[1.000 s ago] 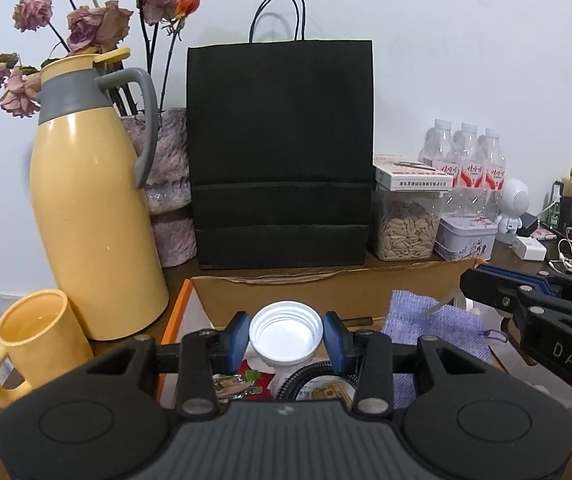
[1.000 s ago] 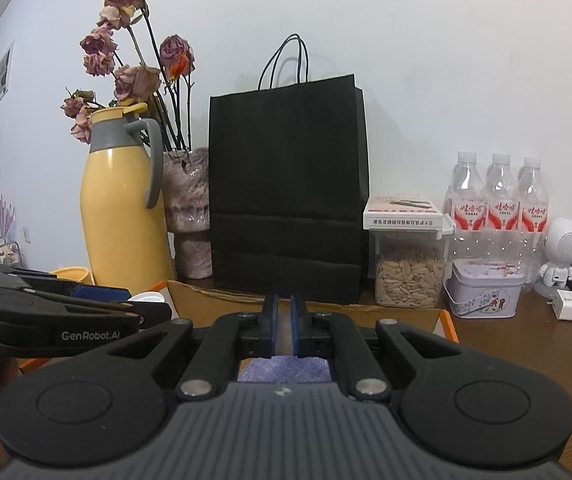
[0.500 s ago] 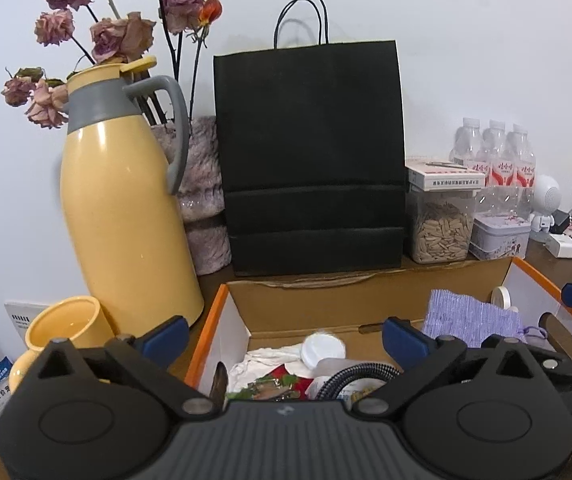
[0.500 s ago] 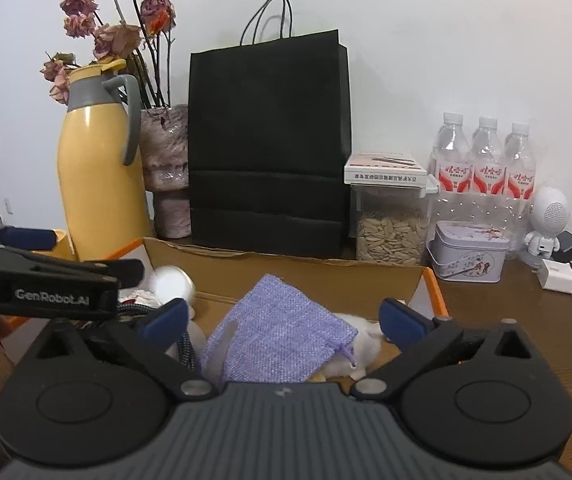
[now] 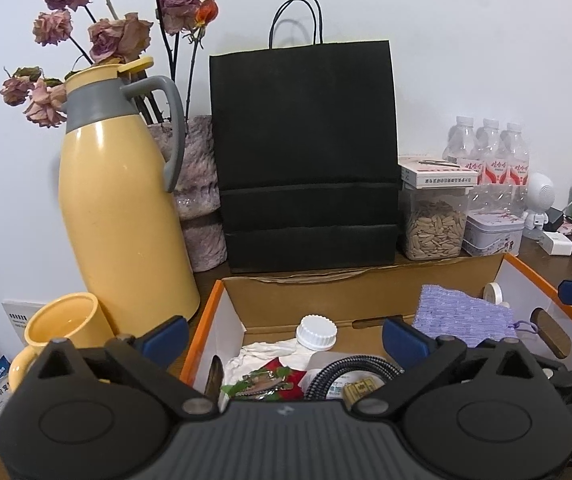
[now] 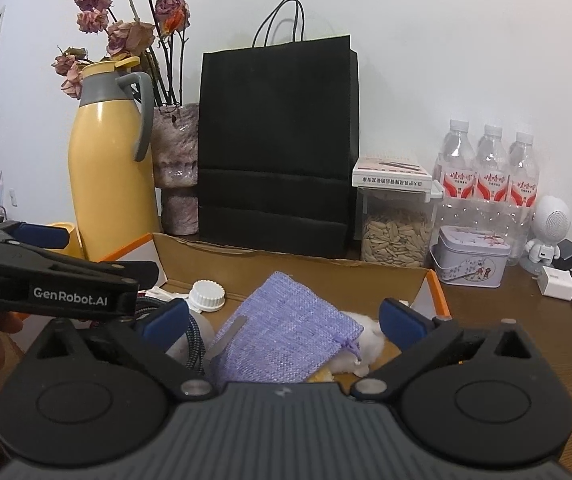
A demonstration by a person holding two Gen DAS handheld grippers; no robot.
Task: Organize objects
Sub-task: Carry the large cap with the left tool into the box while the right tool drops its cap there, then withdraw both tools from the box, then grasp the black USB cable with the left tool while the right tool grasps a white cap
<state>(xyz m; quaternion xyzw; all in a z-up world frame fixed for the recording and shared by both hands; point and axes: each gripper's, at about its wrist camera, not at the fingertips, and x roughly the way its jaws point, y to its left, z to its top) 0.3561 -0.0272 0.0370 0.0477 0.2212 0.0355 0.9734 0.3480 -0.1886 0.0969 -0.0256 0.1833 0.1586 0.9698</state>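
Both grippers stood fully spread over the box (image 5: 370, 308), nothing between the jaws of either; left gripper (image 5: 283, 334) hovered above the left half of the box, right gripper (image 6: 283, 316) above the right half.

Under my left gripper: bottle (image 5: 318, 334) with a white ribbed cap, lying among a white cloth (image 5: 261, 354), a red-green wrapper (image 5: 269, 380) and a coiled black hose (image 5: 350, 370); the cap sat just beyond and almost centred between the left fingertips, slightly right of the midline; the bottle's body appeared to run from the cap toward me, so its long axis lay roughly along my line of reach, though the body was mostly hidden by the hose.

Under my right gripper: purple pouch (image 6: 286, 336), flat, tilted, its drawstring end toward the near right, resting on something white and fluffy (image 6: 362, 344); it lay directly between and below the right fingertips.

Judgement: the bottle belonged to the left hand, the pouch to the right; the pouch was the nearer, cleaner target; a grip on the cap would go across its width; the hose close beside it could snag.

Flask (image 5: 121, 208), mug (image 5: 65, 328) and black bag (image 5: 306, 152) stood outside the box, far left and far centre.
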